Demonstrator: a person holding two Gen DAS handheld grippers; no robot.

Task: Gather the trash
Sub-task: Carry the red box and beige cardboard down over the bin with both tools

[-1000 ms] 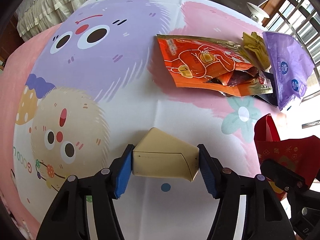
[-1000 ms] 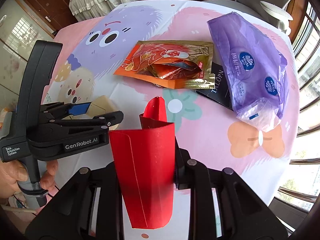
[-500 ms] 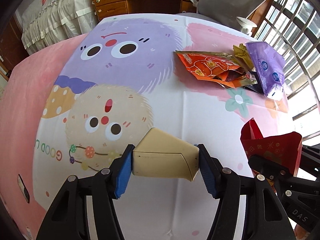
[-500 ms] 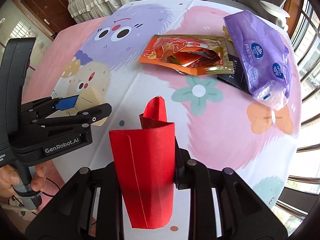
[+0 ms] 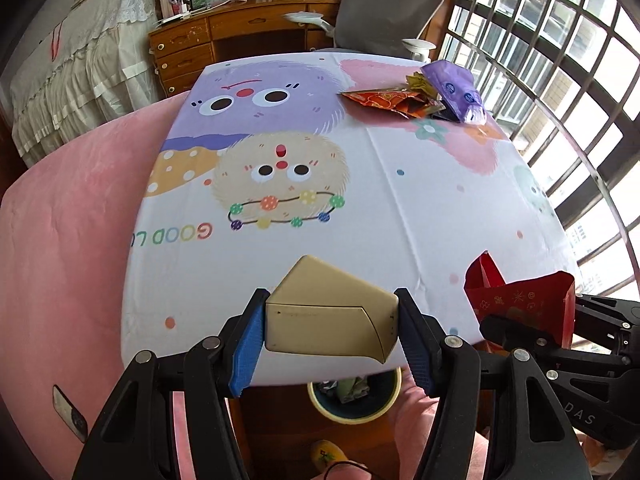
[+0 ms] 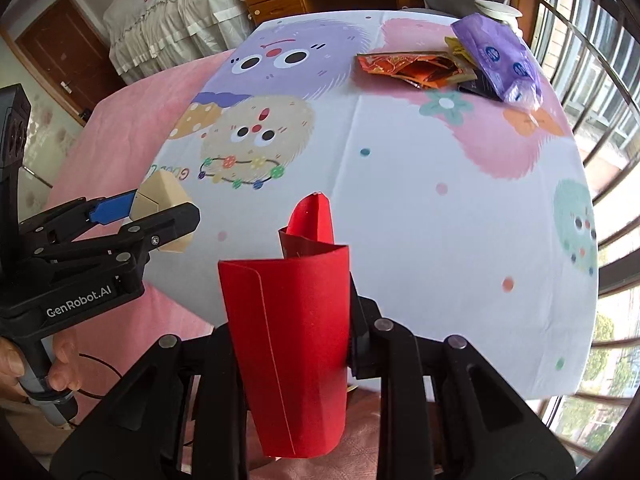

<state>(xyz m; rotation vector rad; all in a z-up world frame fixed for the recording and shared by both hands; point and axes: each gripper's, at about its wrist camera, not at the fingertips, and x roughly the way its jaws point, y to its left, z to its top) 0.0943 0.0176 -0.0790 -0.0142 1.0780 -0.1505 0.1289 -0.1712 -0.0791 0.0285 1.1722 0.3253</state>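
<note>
**Two pieces of trash held over the desk edge, bin just below**

While both tools hang over the near edge of the desk (image 5: 400,208), each one carries its own piece. The left tool (image 5: 328,330) is clamped on a beige box (image 5: 332,320), with the blue pads (image 5: 246,350) pressing on its two short ends. The right tool (image 6: 288,344) is closed on a red envelope (image 6: 288,344), which is bent into a loose curl and stands up from the jaws.

In the left wrist view, at 6 o'clock under the box, a round trash bin (image 5: 356,400) stands on the floor with some wrappers already inside. Only part of its mouth shows behind the desk edge. At the far corner, about 1 o'clock, an orange snack bag (image 5: 384,100), a purple plastic pack (image 5: 456,88) and a dark flat packet are left lying together.

My judgement is that the drop is the next step, and here the risks are. The box seems to sit over the rim side of the bin, so if it is released now it could hit the rim or the desk edge and fall on the floor. The envelope is light and curled, so it may drift sideways in falling. The two tools are also close, and they could knock each other above the small bin.
</note>
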